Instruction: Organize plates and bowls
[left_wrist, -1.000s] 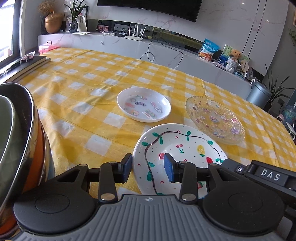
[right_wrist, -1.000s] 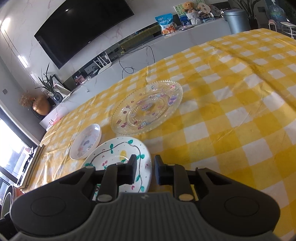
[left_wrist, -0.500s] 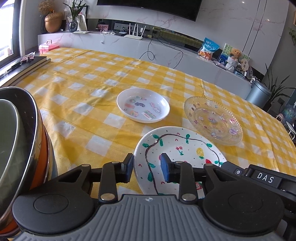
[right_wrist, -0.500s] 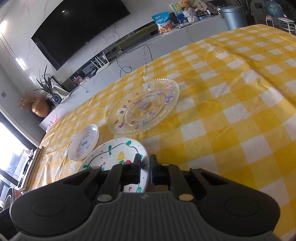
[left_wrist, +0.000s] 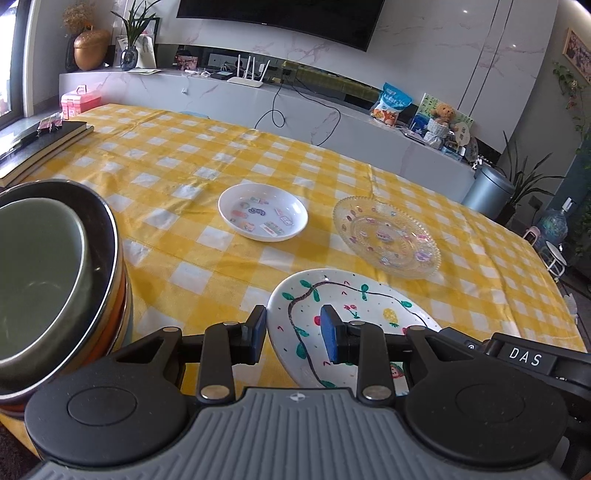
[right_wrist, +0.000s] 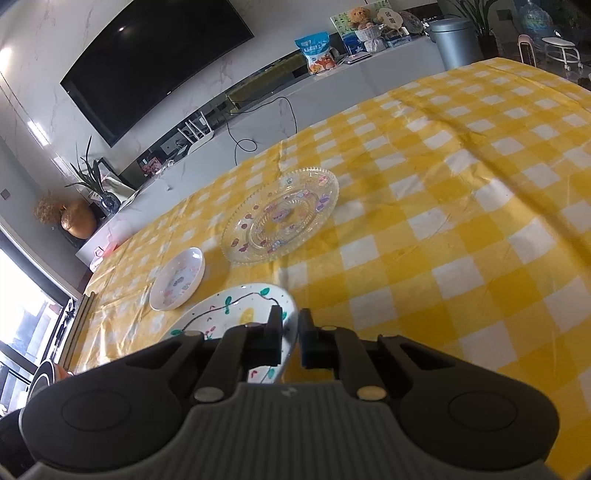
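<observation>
Painted plate (left_wrist: 354, 317) at near table edge, rim pinched by right gripper (right_wrist: 290, 334), one side tipped up. Left gripper (left_wrist: 293, 334) straddles opposite rim, jaws apart, not pressing. Small white dish (left_wrist: 263, 211) and glass plate (left_wrist: 386, 236) lie separate beyond, unstacked. Bowls (left_wrist: 48, 273) already nested at left. Plates likely remain.

Bare checked tablecloth (right_wrist: 461, 206) lies open right of the glass plate (right_wrist: 282, 216). Stacked bowls (left_wrist: 48, 280) crowd the left; the gap between white dish (left_wrist: 263, 216) and glass plate looks passable.
</observation>
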